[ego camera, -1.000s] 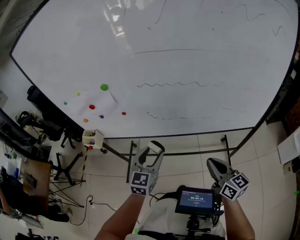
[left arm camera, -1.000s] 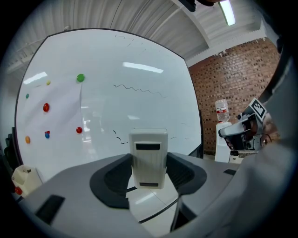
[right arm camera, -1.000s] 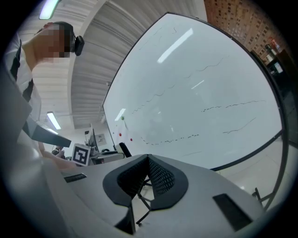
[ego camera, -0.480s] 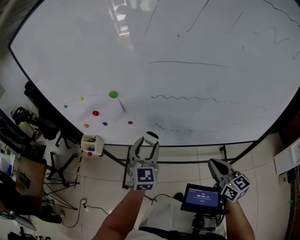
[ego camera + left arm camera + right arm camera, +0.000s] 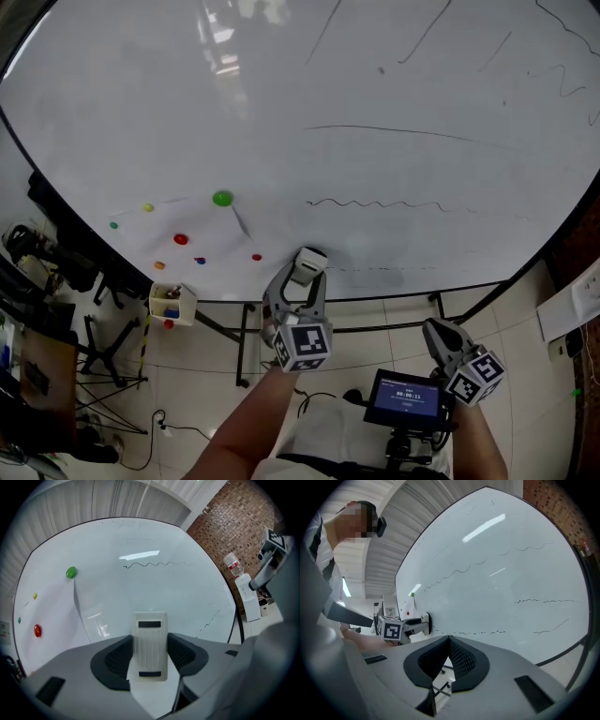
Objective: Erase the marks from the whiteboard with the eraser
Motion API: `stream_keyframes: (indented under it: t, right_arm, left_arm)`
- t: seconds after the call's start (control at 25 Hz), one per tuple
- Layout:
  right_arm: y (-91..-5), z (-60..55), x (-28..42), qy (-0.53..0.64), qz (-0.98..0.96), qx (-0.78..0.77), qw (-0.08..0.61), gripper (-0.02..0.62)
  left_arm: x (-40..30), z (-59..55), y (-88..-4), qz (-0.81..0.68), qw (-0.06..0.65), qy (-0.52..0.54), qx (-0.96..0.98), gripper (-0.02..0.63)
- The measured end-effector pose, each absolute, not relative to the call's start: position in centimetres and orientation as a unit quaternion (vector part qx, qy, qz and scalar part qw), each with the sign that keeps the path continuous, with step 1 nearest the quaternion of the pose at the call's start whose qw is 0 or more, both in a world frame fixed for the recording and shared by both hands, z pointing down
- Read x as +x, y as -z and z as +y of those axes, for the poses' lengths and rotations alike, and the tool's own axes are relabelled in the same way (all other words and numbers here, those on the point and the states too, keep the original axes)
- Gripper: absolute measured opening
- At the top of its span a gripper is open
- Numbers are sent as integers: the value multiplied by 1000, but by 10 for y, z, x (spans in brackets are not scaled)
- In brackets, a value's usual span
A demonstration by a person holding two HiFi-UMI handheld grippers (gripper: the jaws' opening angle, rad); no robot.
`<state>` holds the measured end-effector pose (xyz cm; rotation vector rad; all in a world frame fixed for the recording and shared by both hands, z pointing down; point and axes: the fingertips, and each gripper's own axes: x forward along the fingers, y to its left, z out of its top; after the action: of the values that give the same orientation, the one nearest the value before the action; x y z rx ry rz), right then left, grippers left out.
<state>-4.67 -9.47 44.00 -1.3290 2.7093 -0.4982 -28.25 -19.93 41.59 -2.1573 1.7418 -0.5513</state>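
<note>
L gripper was clamped on the eraser, held up to the whiteboard near its lower edge beside the dashed mark, probably to wipe it; R gripper, jaws pressed together w/ nothing between, hung back unneeded.

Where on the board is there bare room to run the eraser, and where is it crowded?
Bare: the upper left of the whiteboard, above the green magnet and left of the long straight line; also the strip between the wavy line and the dashed line. Crowded: lower left, where magnets surround a pinned sheet, just left of the eraser.
</note>
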Motion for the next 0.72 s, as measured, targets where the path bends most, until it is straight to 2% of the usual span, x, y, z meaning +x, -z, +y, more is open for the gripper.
stream_keyframes:
  t: [0.4, 0.72]
  right_arm:
    - [-454, -111, -53, 170, 892, -418, 35, 20]
    - [-461, -129, -49, 179, 890, -416, 49, 20]
  left_arm:
    - [-278, -203, -429, 613, 194, 195, -741, 262]
    - [-260, -208, -493, 576, 115, 239, -773, 261]
